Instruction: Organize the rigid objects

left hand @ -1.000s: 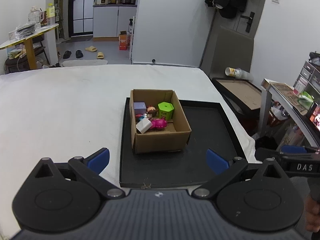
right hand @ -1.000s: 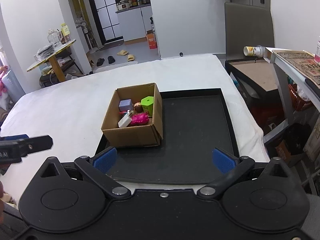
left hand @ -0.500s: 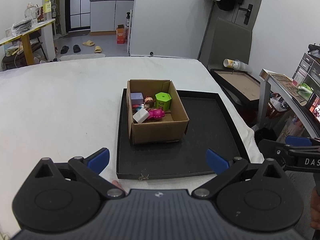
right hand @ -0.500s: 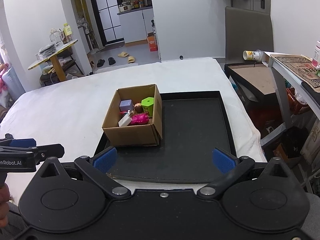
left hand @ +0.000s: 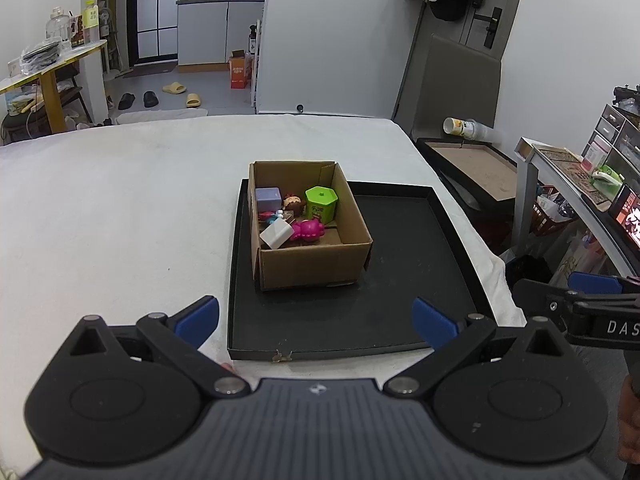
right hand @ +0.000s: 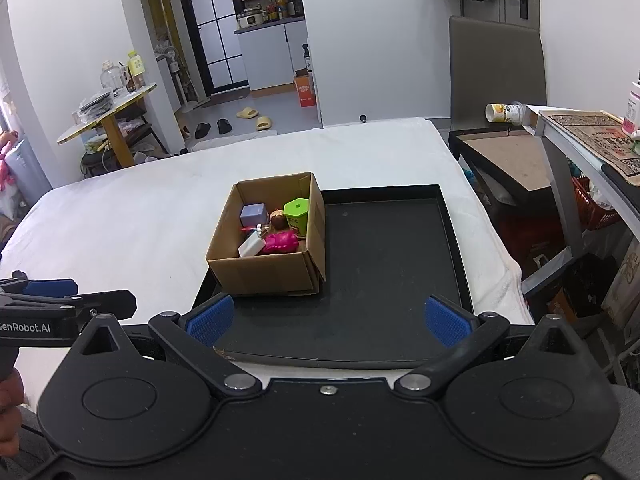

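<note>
Cardboard box (left hand: 308,236): on black tray (left hand: 400,308), at its left edge, far half; holds green container (left hand: 321,204), pink toy (left hand: 307,229), white block (left hand: 275,235), lavender cube (left hand: 267,199). Left gripper (left hand: 316,322), right gripper (right hand: 326,320): fingers wide apart, empty, near the tray's near edge.

1. Left gripper (left hand: 316,320) jaws wide apart, empty, near black tray (left hand: 400,320).
2. Cardboard box (left hand: 308,264) on tray's left part, holding green container (left hand: 321,203), pink toy (left hand: 307,229), white block (left hand: 275,235).
</note>
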`<state>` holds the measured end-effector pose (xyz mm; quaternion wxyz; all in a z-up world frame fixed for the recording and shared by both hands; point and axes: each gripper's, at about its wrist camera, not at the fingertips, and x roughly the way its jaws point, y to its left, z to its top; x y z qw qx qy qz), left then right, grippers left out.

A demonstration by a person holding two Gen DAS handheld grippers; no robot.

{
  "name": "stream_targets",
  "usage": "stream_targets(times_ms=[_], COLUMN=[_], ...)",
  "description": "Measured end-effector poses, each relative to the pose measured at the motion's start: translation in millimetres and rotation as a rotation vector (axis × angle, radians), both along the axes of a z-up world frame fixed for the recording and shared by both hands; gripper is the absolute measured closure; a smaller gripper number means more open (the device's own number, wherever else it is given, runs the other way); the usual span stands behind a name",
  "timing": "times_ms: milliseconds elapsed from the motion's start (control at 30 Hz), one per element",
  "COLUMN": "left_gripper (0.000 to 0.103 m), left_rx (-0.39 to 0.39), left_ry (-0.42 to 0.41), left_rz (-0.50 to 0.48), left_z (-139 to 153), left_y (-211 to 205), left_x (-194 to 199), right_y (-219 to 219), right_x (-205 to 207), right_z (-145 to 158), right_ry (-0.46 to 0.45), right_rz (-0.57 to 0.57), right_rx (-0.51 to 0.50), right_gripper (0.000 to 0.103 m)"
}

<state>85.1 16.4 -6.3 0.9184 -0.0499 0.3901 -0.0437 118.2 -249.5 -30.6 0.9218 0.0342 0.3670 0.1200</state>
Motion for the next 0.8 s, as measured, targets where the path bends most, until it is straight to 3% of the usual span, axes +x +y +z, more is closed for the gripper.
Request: stream_targets(times_ms=[800], left_gripper=[0.001], left_rx=[0.003], left_ry=[0.003], left_rz=[-0.004], left_z=[1.1], left_y=[-2.9], left_x=[0.6], right_y=[-0.1], right_x=[0.2], right_z=[1.5], right_ry=[-0.006], right_rz=[-0.001], right_rx=[-0.007], right_gripper=[0.000])
